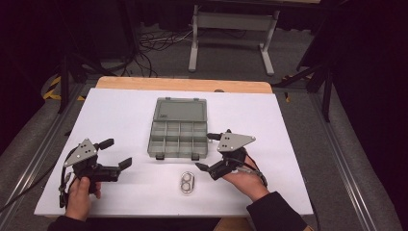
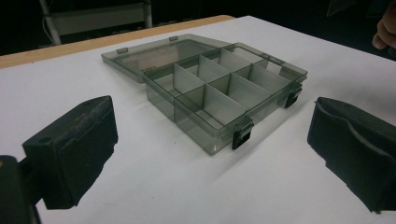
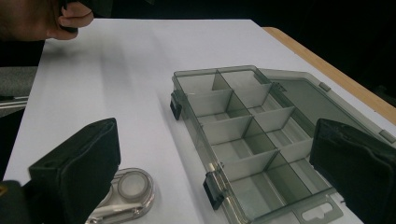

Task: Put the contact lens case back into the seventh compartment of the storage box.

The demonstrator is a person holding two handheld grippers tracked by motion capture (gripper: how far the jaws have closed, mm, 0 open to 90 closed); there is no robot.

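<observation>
A smoky compartment box (image 1: 178,134) lies open mid-table (image 1: 120,110), lid flat toward the far edge, latches facing the person. A small clear two-cell case (image 1: 188,183) sits just before it. Left tongs (image 1: 115,153) and right tongs (image 1: 208,152) flank them, both wide and empty.

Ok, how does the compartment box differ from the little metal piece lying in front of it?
The compartment box is smoky translucent plastic, while the metal piece is shiny. The box is far bigger, rectangular and split by dividers into bare cells; the metal piece is a small rounded oval with two round insets. The box lies open, lid flat behind it; the metal piece has no lid. Both rest on the white table, touched by neither tool.
</observation>
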